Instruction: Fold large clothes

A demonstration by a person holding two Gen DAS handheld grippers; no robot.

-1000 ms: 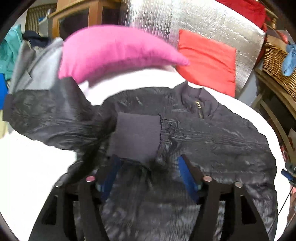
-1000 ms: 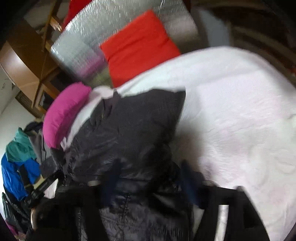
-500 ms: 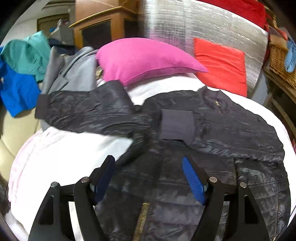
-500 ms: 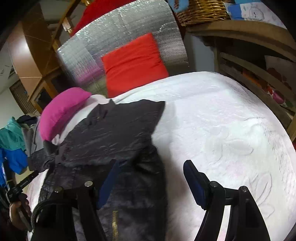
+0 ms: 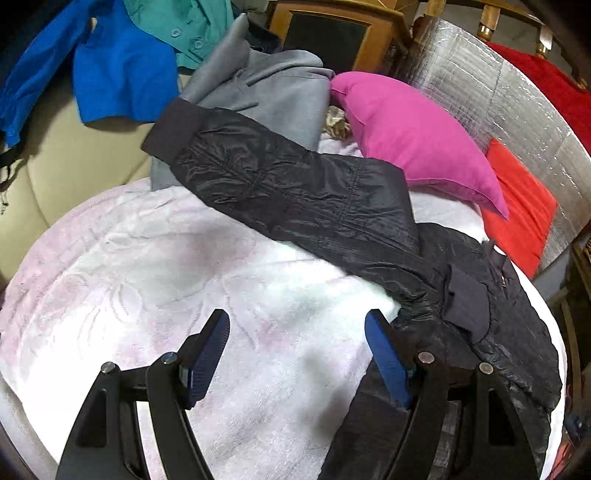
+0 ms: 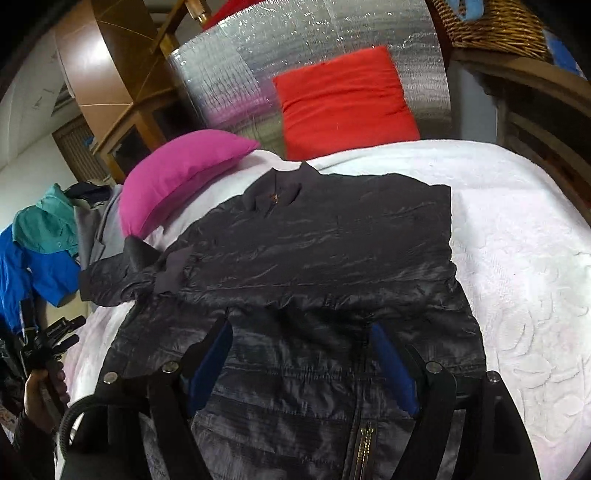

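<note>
Black puffer jacket (image 6: 317, 266) spread front-up on the white blanket (image 6: 517, 266), collar (image 6: 277, 192) toward the far end by the magenta pillow (image 6: 177, 173) and red cushion (image 6: 343, 107), zipper (image 6: 364, 446) running toward the near edge. One sleeve already folded across the chest, its knit cuff (image 5: 467, 302) resting on the left part of the body. Other sleeve (image 5: 280, 177) stretched out far left, its cuff (image 5: 170, 125) lying over a grey garment (image 5: 273, 88) beyond the blanket's edge, just below blue (image 5: 110, 74) and teal clothing (image 5: 184, 29). Left gripper (image 5: 295, 358) spread wide and empty above bare blanket, aimed toward that outstretched sleeve. Right gripper (image 6: 303, 365) likewise spread, holding nothing, hovering over the jacket's lower front near the zipper. Probably mid-fold: second sleeve not yet brought in. Next move likely calls for a reach to the far-left cuff, a firm pinch on slippery fabric, then a carry across the chest to lie over the first sleeve, with the body kept flat meanwhile.
</note>
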